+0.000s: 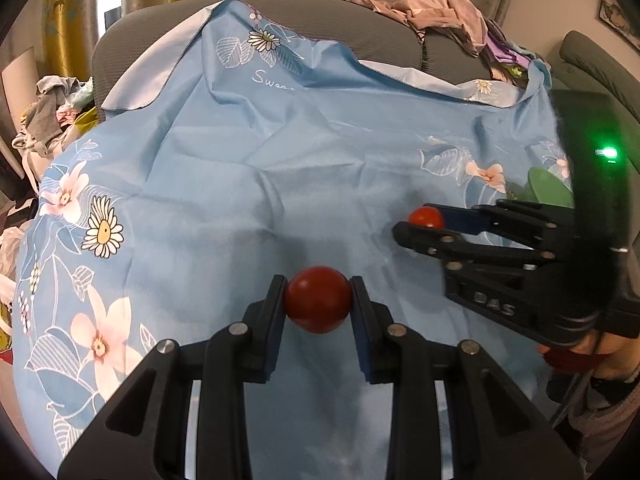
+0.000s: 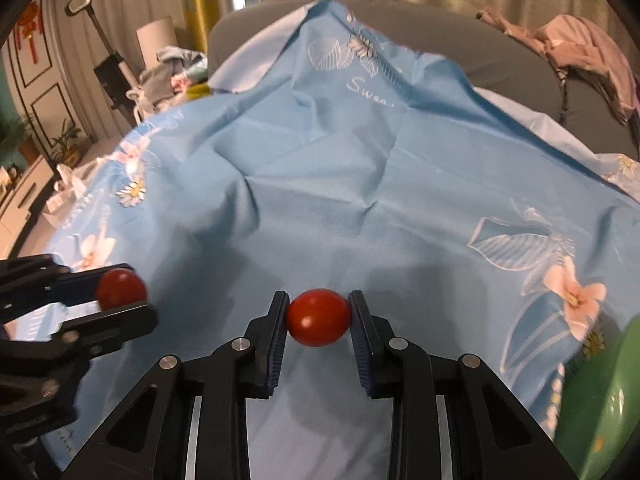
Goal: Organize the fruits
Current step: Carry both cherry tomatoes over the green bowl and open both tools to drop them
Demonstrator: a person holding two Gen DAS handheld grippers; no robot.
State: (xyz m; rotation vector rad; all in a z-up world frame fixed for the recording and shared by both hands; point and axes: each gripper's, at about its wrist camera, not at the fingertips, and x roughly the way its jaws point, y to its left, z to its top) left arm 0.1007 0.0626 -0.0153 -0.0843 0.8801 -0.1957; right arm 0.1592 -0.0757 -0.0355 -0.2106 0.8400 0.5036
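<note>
A red fruit (image 1: 317, 299) sits pinched between the pads of the left gripper (image 1: 317, 300), the jaws nearly closed and pressing it on both sides, just above the blue cloth (image 1: 280, 140). A second red fruit (image 2: 318, 317) is clamped the same way in the right gripper (image 2: 318, 318), jaws drawn in tight against its sides. Each camera also catches the other hand's claw with its fruit at the edge of its view.

The cloth is a flowered sheet draped over a grey sofa (image 1: 360, 28), with crumpled clothes (image 1: 444, 16) piled on the sofa back. A green dish (image 2: 604, 400) lies at the right edge of the sheet, near the right gripper; its inside is mostly out of view, so I cannot tell whether it holds anything.

Judging from this, both fruits are picked up but neither is put away yet. The likely remainder is carrying them to the green dish and letting go. No other loose fruit shows on the cloth.
</note>
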